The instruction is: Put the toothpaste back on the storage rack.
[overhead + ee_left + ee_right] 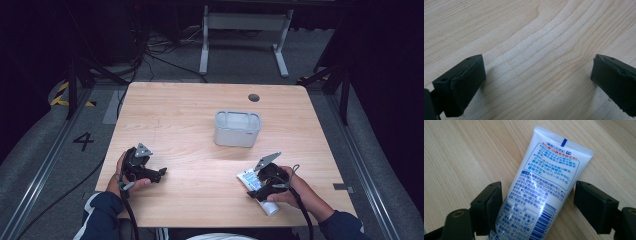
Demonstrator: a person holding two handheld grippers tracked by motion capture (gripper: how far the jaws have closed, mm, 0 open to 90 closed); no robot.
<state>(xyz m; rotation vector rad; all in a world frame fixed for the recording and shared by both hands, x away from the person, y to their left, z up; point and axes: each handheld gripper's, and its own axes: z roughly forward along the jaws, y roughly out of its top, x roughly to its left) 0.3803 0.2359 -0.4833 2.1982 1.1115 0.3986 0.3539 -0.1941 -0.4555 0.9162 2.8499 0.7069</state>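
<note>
A white toothpaste tube [247, 178] with blue and red print lies flat on the wooden table [185, 115] near its front right corner, cap end toward the person. My right gripper [260, 188] is down over the tube. In the right gripper view the tube [544, 187] lies between the jaws of the right gripper [537, 206]; the jaws stand open, the left one close against the tube's side and the right one a clear gap away. My left gripper [159, 174] rests at the front left, and its own view shows the left gripper [537, 82] open over bare wood.
A grey rectangular container [237, 129] with rounded corners stands upright right of the table's centre, beyond the right gripper. A dark round grommet [253, 97] sits near the far edge. Behind the table are a white stand frame [245, 30] and floor cables.
</note>
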